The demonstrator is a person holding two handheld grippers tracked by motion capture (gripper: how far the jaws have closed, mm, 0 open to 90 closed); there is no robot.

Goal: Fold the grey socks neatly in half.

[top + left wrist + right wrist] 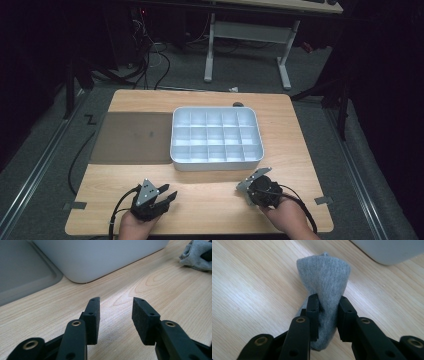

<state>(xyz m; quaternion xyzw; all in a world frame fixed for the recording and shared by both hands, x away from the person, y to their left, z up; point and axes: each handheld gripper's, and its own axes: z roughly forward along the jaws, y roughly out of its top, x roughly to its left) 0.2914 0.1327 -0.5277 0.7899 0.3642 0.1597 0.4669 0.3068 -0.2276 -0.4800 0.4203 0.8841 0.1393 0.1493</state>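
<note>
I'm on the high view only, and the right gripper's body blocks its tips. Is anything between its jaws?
Observer: Yes. The right gripper has its jaws pinched on a grey sock, bunched at the middle.
Operator: Is the sock lifted or lying on the table?
Observer: Its far end flares out just over the wooden table; whether it touches, I cannot tell.
Operator: And the left gripper, is it carrying anything?
Observer: No. The left gripper has its jaws apart with bare wood between them.
Operator: What does it face?
Observer: The rounded corner of the white divided tray, with the grey mat beside it.
</note>
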